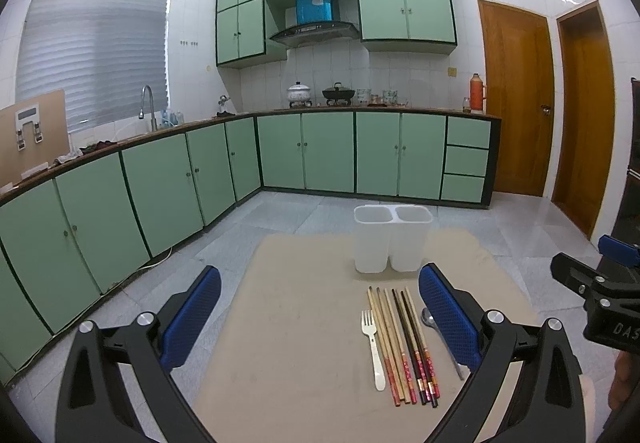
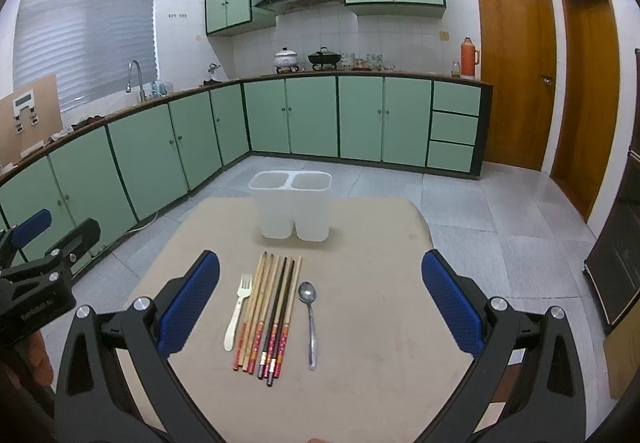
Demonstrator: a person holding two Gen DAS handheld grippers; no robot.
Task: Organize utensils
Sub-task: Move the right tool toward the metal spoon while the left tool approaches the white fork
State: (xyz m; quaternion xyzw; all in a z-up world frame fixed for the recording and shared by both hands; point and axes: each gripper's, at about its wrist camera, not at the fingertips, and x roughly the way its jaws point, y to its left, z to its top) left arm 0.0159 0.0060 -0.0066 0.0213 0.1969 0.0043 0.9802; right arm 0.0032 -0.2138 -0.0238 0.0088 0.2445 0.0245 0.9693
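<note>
Nothing is sorted yet: a fork (image 2: 238,310), chopsticks (image 2: 269,317) and a spoon (image 2: 310,317) are lying side by side on the surface (image 2: 360,343) before an empty two-compartment holder (image 2: 291,205), while both grippers, left gripper (image 1: 320,319) and right gripper (image 2: 320,299), are hovering with fingers spread wide, holding nothing.

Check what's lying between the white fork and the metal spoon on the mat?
A row of chopsticks, side by side, fills the gap between the white fork and metal spoon. Clearest in the right wrist view.

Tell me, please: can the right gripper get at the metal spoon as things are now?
Probably yes. The right gripper is open, and the spoon lies alone on the table, apart from the chopsticks, with nothing over it.
</note>
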